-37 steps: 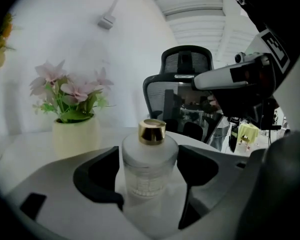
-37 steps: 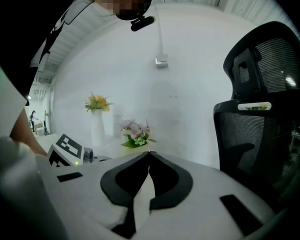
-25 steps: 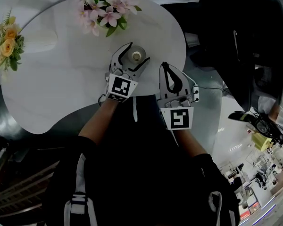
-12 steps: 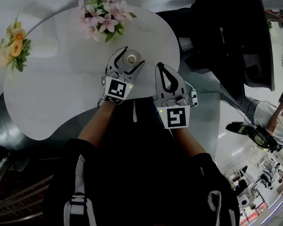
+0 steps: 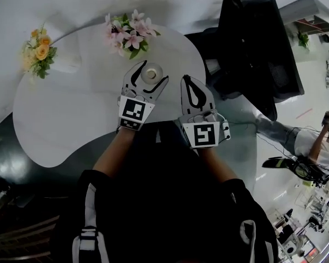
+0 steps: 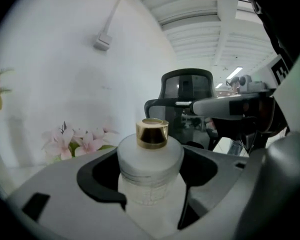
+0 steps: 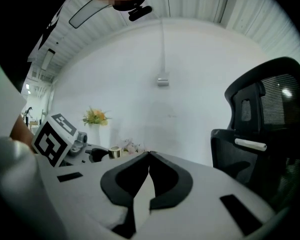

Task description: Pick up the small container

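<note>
The small container is a frosted white bottle with a gold cap, standing near the right edge of the white round table. My left gripper has its jaws on both sides of the bottle's body and looks shut on it. I cannot tell whether the bottle's base is off the table. My right gripper is just right of the left one, over the table's edge. Its jaws are shut, with nothing between them.
Pink flowers lie just beyond the container, and yellow flowers stand at the table's far left. A black office chair stands right of the table. A white wall rises behind it.
The left jaws have narrowed around the container. The head view has shifted, so table and flowers sit further right. Both grippers kept their places relative to each other.
</note>
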Demonstrator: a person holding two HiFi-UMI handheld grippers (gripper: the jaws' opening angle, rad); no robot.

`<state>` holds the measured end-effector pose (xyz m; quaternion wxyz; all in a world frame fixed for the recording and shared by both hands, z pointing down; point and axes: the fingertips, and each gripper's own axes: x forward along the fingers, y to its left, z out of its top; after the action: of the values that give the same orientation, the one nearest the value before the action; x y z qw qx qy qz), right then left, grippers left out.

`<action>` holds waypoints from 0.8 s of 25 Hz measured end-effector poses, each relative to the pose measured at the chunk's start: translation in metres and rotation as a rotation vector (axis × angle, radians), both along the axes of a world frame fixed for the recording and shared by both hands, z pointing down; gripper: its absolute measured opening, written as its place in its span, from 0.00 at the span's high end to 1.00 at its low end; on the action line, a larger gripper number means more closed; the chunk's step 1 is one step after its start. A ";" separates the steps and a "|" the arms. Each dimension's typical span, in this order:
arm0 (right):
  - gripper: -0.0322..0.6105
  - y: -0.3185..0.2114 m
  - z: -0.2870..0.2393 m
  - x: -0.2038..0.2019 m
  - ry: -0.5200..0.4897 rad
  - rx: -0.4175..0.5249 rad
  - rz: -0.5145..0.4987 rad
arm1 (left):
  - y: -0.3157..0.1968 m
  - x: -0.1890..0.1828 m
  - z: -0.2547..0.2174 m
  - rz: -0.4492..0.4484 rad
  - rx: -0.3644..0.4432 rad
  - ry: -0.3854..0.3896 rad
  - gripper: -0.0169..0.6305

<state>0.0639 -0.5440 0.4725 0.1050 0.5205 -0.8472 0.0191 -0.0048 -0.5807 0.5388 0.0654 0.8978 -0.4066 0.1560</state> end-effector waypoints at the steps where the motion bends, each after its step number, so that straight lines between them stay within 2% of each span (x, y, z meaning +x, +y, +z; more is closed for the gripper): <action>1: 0.92 -0.002 -0.007 0.001 -0.014 0.028 0.010 | 0.001 -0.001 -0.007 -0.004 0.000 0.008 0.45; 8: 0.92 -0.008 -0.043 0.006 -0.046 0.126 0.047 | 0.003 -0.007 -0.058 -0.023 0.021 0.026 0.45; 20: 0.92 0.002 -0.090 0.013 -0.031 0.155 0.084 | 0.024 -0.016 -0.128 -0.035 0.043 0.036 0.45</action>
<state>0.0765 -0.5416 0.3830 0.0501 0.5617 -0.8251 -0.0342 -0.0209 -0.5567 0.4108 0.0563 0.8944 -0.4242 0.1300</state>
